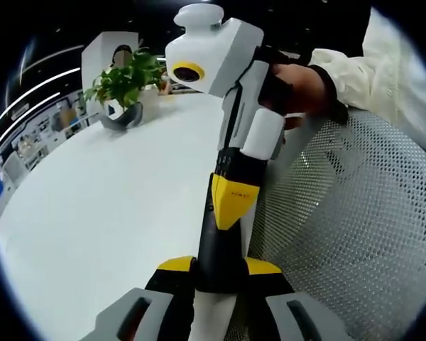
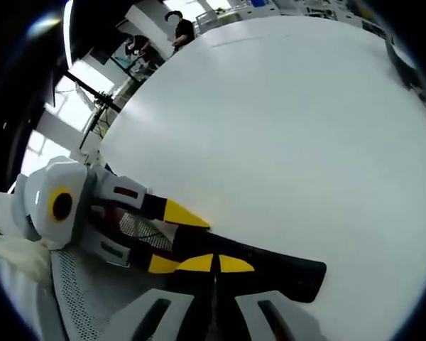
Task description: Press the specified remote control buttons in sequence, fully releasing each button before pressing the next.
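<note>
Nearest, we count two tools and one remote control. In the left gripper view the left tool (image 1: 219,268) has its two yellow-tipped jaws closed on the sides of the black remote control (image 1: 216,249), pinching it just above the white table (image 1: 92,227). The right tool (image 1: 231,204) comes down from above, its two jaws pressed together into one yellow point that rests on the remote's upper face. We cannot tell which button lies beneath it, since the tip covers that spot.

In the right gripper view the two yellow tips at the bottom meet with only a thin seam between them, and the remote runs off to the right over the table.

Behind the right tool we see one dark-gloved hand (image 1: 298,85) gripping its white body, with one pale sleeve (image 1: 383,71). One white mesh chair (image 1: 355,234) stands just beside the table edge. Farther off, one potted plant (image 1: 121,92) sits on the table. At the far edge, two people (image 2: 177,25) stand small and blurred.
</note>
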A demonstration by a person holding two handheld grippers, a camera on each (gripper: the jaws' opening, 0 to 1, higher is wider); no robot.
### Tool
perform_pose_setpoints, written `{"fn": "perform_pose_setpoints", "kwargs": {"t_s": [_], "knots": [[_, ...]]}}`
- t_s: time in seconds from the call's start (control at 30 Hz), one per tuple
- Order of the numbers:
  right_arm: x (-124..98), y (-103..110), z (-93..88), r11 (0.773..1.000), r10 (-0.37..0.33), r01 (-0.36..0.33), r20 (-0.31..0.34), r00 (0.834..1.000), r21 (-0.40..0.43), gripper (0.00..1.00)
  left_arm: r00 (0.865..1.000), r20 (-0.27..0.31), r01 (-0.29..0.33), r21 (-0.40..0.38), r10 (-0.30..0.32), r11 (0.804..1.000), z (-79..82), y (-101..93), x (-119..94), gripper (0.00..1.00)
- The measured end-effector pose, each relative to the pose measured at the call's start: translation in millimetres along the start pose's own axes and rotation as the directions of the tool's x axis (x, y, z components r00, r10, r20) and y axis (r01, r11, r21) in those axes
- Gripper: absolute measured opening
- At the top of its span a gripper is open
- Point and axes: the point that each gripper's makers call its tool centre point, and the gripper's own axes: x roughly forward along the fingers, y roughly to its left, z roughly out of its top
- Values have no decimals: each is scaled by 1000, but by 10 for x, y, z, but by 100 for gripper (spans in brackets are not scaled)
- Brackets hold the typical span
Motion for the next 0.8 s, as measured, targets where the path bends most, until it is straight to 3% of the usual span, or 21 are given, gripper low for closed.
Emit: {"fn": "perform_pose_setpoints", "kwargs": {"t_s": [0.43, 0.5, 0.57, 0.67, 0.73, 0.8], "knots": [[-31, 11, 25, 999, 19, -19, 2, 1000, 48, 0, 1000, -13, 0, 7, 0, 1000, 1, -1, 1, 24], [-81, 50, 149, 999, 37, -39, 75, 997, 32, 0, 1000, -15, -1, 8, 1, 1000, 0, -1, 2, 24], [-179, 19, 273, 1000, 12, -14, 157, 987, 11, 0, 1000, -14, 1, 10, -1, 1000, 0, 1, 2, 24], [-337, -8, 446, 1000, -13, 15, 280, 960, -3, 0, 1000, -15, 2, 10, -2, 1000, 0, 7, 0, 24], [-492, -46, 554, 999, -31, 20, 367, 930, 32, 0, 1000, -15, 4, 11, -4, 1000, 0, 13, -1, 24], [-570, -85, 555, 998, -49, 35, 383, 923, 46, 0, 1000, -17, 6, 12, -5, 1000, -3, 21, -2, 24]]}}
